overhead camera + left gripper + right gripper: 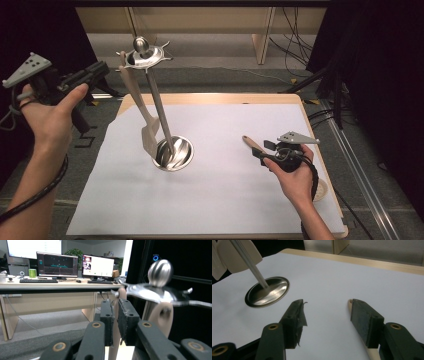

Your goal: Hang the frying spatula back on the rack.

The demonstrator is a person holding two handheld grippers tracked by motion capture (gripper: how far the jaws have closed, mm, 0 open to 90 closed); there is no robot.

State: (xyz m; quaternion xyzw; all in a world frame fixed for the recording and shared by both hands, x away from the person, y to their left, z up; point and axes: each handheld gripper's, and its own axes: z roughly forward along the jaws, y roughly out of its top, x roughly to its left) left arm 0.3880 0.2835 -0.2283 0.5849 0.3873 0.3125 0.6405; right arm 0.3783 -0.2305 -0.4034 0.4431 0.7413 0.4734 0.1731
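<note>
A steel utensil stand (172,152) is set on the white sheet covering the worktop (260,97), at about the 9 o'clock side of centre in the high view. From its top ring (145,56) a pale spatula (142,112) is hung, its blade reaching down at 9 o'clock of the round base. The left claw (100,70) is held at 9 o'clock of the ring; in the left gripper view its jaws are seen parted by a narrow gap with the spatula handle between them (no pad is clearly pressed on it). The right claw (262,150) is kept low at 3 o'clock of the base, released, with a wooden-handled utensil (362,340) lying against one jaw.
</note>
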